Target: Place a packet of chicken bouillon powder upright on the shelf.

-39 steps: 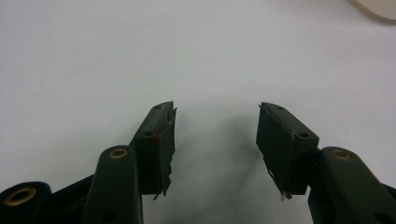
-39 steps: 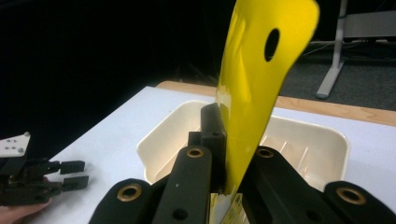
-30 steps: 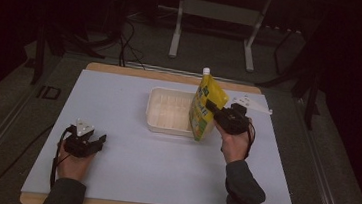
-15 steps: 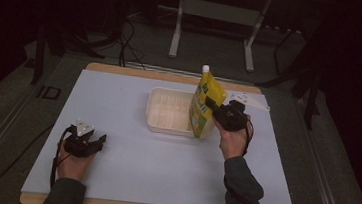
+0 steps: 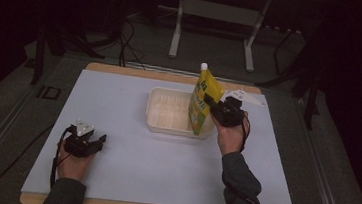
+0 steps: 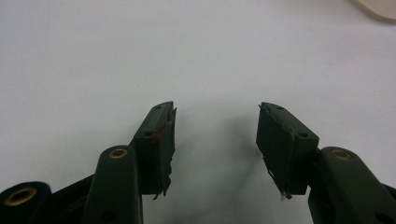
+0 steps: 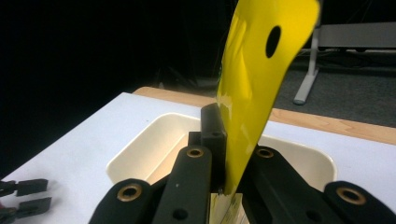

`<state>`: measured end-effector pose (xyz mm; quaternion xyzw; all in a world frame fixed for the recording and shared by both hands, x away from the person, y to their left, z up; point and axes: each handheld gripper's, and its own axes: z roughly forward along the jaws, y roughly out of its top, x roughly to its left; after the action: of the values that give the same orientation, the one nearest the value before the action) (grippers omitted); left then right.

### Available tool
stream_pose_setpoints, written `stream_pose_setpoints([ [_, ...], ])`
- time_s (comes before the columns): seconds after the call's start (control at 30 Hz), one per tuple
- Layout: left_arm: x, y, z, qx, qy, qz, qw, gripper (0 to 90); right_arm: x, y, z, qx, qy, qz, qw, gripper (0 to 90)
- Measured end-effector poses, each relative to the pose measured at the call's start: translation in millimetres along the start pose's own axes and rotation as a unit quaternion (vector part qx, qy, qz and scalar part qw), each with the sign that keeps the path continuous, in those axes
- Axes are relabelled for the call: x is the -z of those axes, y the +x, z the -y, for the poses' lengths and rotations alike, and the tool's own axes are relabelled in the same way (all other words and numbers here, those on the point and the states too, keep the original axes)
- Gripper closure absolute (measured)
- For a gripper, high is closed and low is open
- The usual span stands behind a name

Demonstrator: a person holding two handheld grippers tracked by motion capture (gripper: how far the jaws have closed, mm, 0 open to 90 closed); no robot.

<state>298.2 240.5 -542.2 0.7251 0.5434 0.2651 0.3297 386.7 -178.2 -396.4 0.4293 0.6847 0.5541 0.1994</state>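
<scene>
On the left of the pale table (image 5: 127, 172), the left gripper (image 5: 99, 141) rests low in a hand, its black jaws spread wide with nothing between them; torn pad edges show in the left gripper view. Right of centre sits a cream plastic tray (image 5: 168, 112), rectangular with rounded corners. At its right end, the right gripper (image 5: 209, 100) pinches a glossy yellow pouch (image 5: 202, 101) upright over the tray. A white cap tops the pouch; its printing is too small to read.
</scene>
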Motion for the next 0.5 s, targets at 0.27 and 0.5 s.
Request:
stream_pose_setpoints([
  [0.27,0.0,-0.2,0.0,0.000,0.000,0.000,1.0000,46.3,-8.0,-1.0,0.9,-0.004,-0.004,0.012,0.9999,90.0],
  [0.5,0.2,-0.1,0.0,-0.001,0.001,0.000,1.0000,46.4,-14.4,-3.2,2.0,-0.015,-0.014,0.027,0.9994,90.0],
])
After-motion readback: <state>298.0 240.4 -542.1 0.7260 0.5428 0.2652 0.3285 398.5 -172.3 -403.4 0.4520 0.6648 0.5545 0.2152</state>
